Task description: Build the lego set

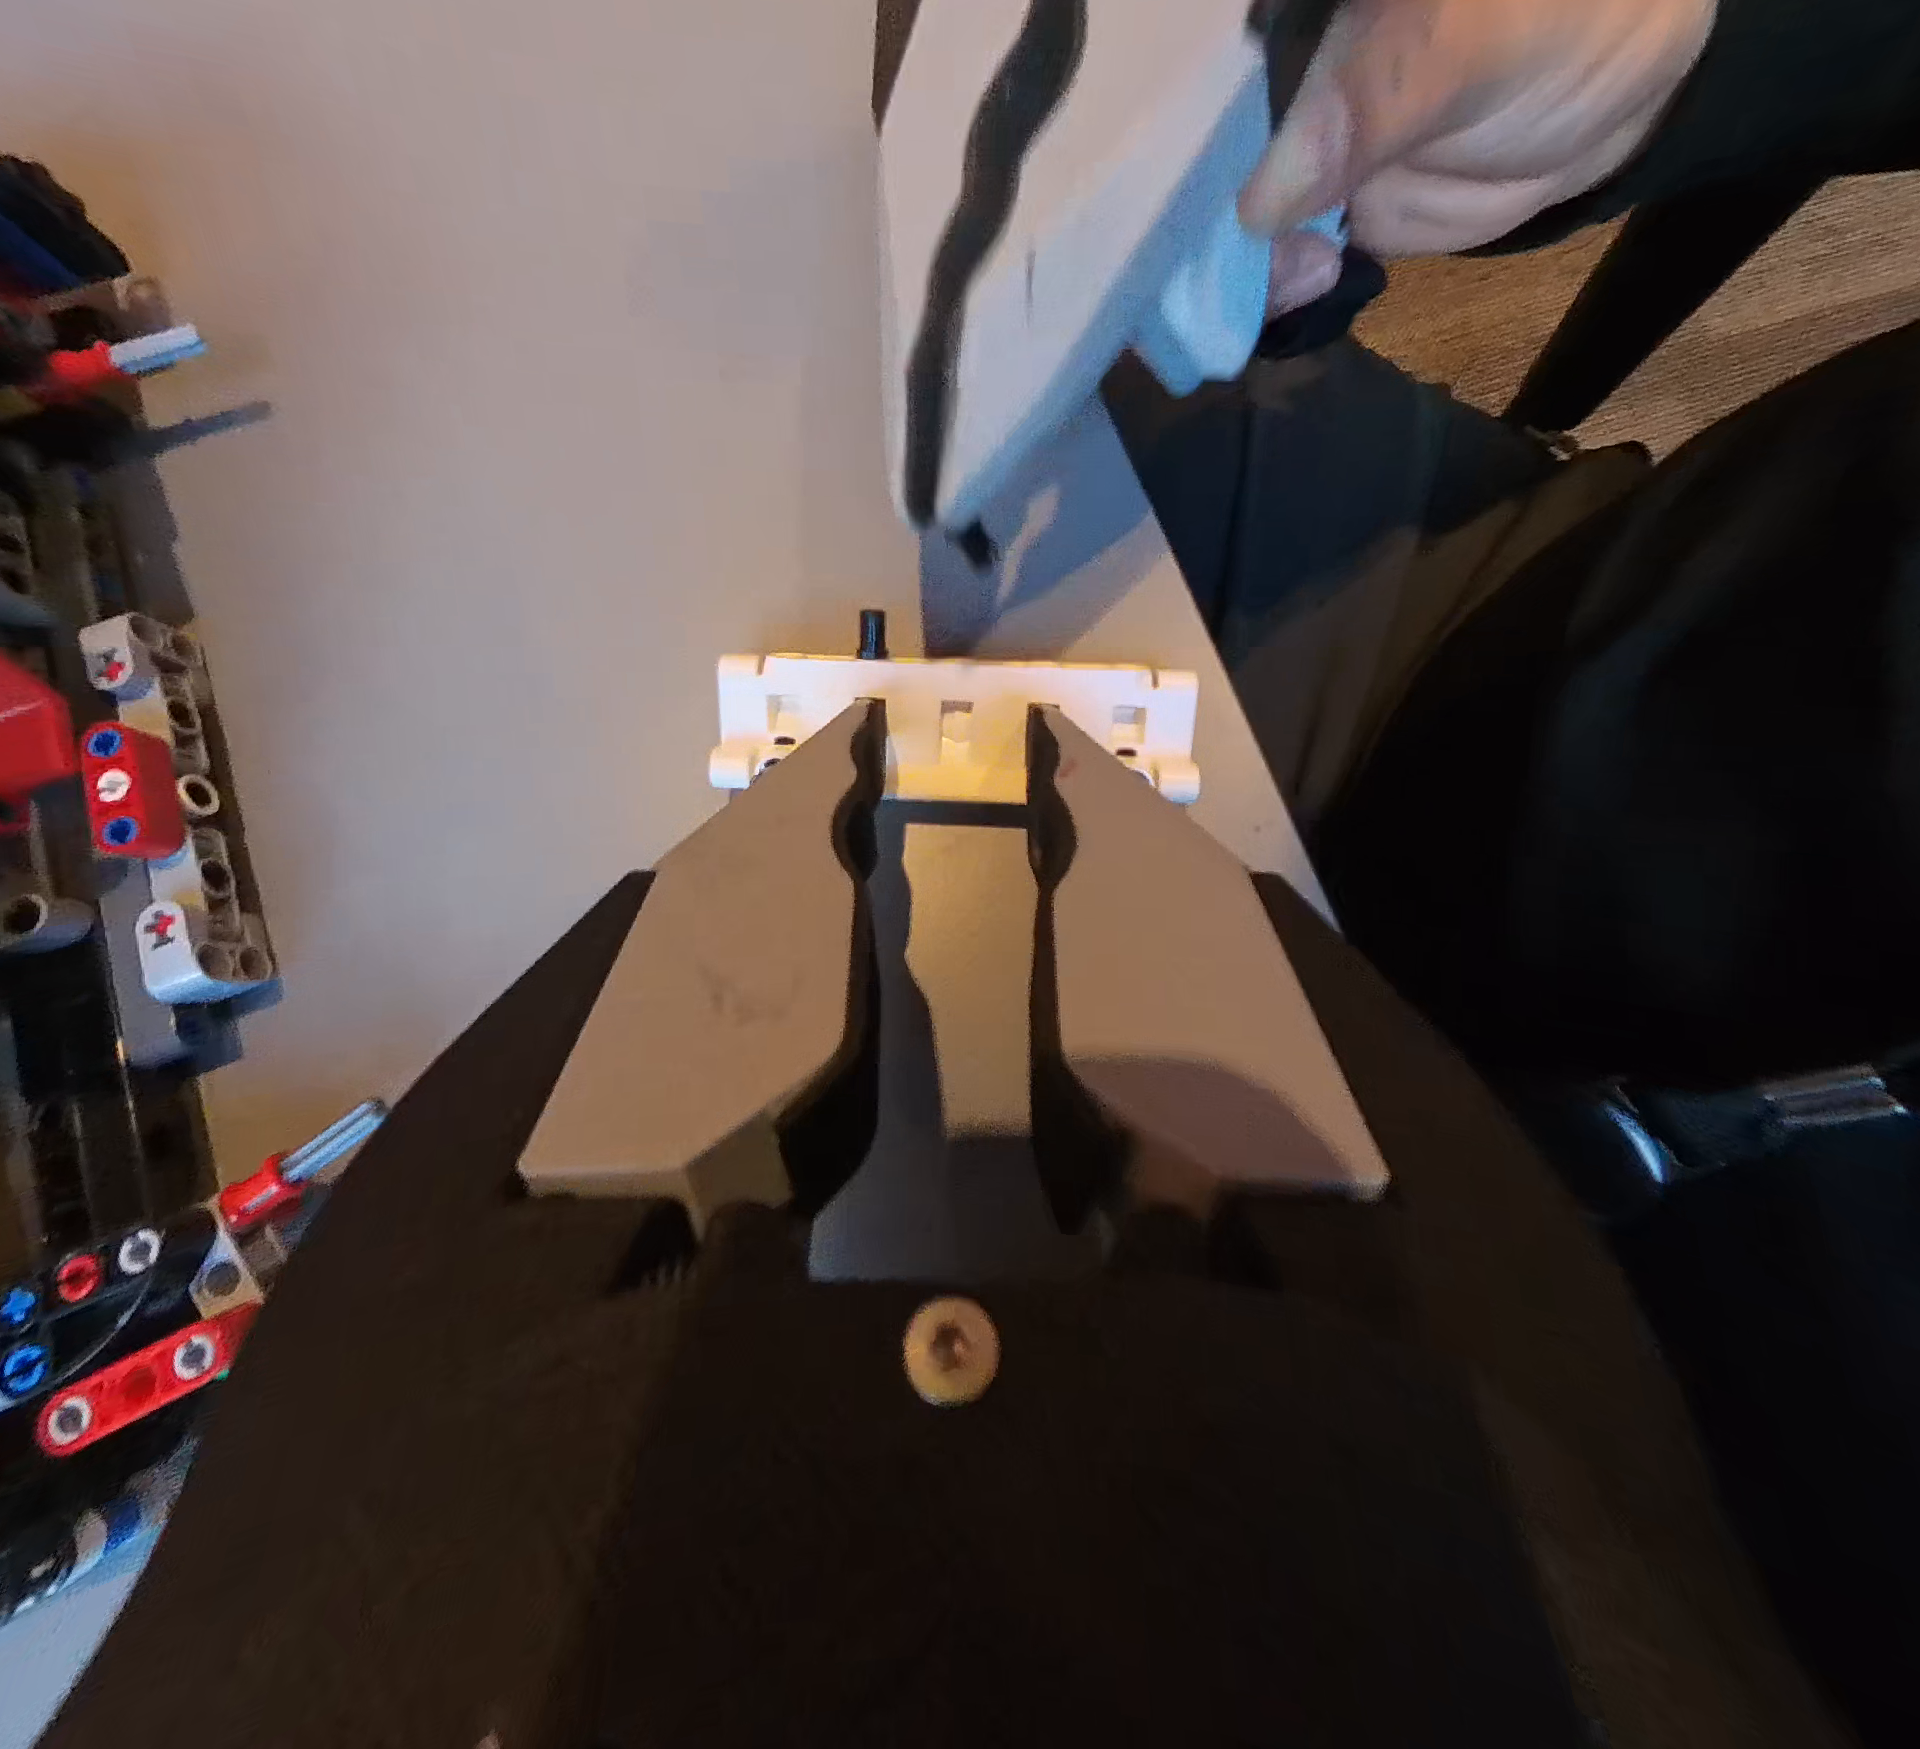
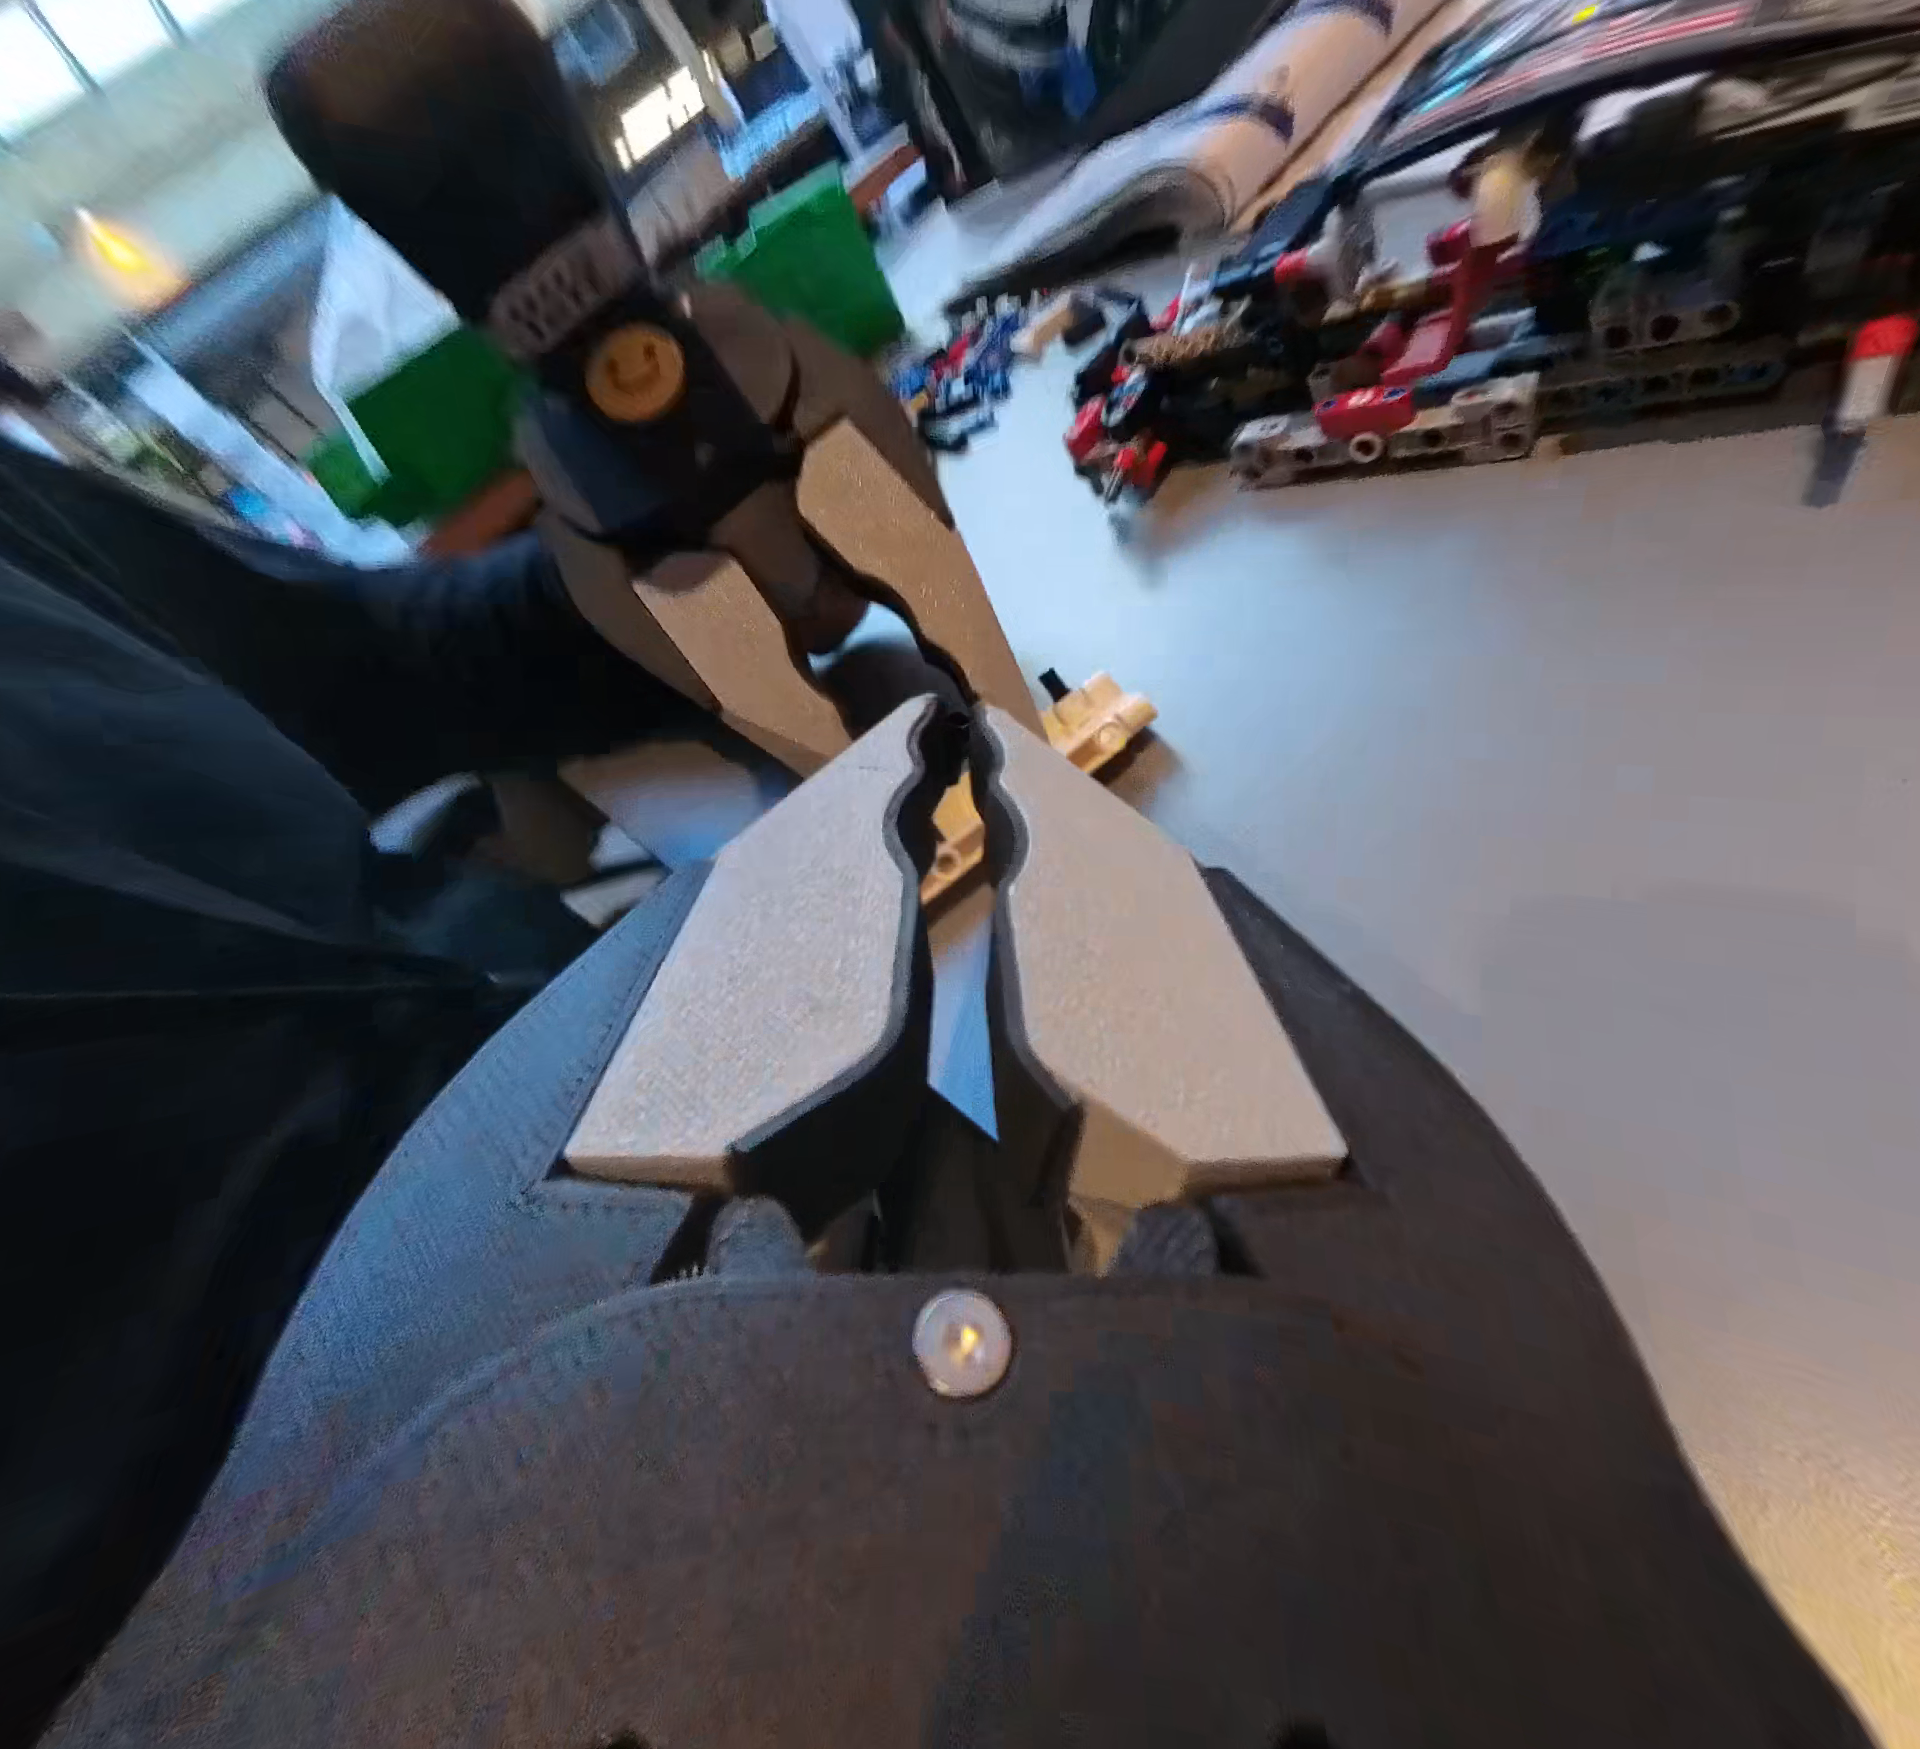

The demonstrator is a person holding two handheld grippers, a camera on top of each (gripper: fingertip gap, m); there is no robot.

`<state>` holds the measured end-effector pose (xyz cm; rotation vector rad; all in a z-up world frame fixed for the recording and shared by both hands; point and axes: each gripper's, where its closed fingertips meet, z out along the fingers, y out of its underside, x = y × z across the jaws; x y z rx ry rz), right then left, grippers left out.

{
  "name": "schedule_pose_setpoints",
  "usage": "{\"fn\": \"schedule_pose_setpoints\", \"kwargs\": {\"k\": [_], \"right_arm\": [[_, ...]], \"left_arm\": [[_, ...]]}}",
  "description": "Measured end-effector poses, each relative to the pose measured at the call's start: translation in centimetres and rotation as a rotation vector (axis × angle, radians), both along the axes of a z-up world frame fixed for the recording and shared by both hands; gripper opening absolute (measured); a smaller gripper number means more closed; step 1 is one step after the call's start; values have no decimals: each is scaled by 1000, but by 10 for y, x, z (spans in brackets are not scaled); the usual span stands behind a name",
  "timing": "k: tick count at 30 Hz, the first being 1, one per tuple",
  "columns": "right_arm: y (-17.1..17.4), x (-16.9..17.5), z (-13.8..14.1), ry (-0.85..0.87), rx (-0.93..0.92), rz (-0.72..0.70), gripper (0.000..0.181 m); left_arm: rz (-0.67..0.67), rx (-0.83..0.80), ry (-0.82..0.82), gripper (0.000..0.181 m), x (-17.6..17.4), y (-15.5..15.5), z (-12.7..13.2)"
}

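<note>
White plastic, a flat lego panel [image 1: 956, 728] is lying near the table [image 1: 520, 245] edge, and the left gripper [image 1: 954, 712] is pressing on it with fingers spread apart, one tip on either side of its middle, likely pinning it flat so that it cannot slide during a push-in. One black pin [image 1: 873, 634] is already standing on the panel's far rim, at 11 o'clock from the fingertips. The right gripper [image 2: 961, 733] is closing snugly on a second black pin [image 2: 951, 743] and is hovering just above the panel, at 1 o'clock in the left wrist view, angled steeply down; I judge it is lining the pin up with a hole. A hand [image 1: 1507, 68] is gripping its handle from the upper right. Well apart at 9 o'clock, the partly built model [image 1: 125, 816] is resting on the table.
</note>
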<state>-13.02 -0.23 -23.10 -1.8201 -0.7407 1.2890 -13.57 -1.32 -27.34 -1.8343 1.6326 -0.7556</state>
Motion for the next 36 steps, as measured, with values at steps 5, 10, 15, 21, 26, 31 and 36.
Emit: {"fn": "schedule_pose_setpoints", "kwargs": {"k": [5, 10, 15, 21, 26, 31, 36], "right_arm": [[-8, -17, -30, -289, 82, 49, 1], [-4, -15, -31, -293, 64, 37, 1], [1, -12, 2, -21, -37, 12, 1], [5, -11, 20, 91, -9, -21, 1], [1, -13, 22, 68, 68, -25, 0], [0, -8, 15, 43, 79, -33, 0], [1, -10, 11, 49, 42, -27, 0]], "left_arm": [[-33, 26, 11, 26, 1, -5, -1], [-28, -14, -57, 30, -1, -6, 10], [12, -18, -83, 24, 0, -5, 17], [96, -67, -180, 18, 16, -1, 34], [132, -180, -223, 1, 17, 0, 34], [140, -161, -257, 9, 17, 0, 41], [143, -58, -196, 3, 13, 5, 35]]}}
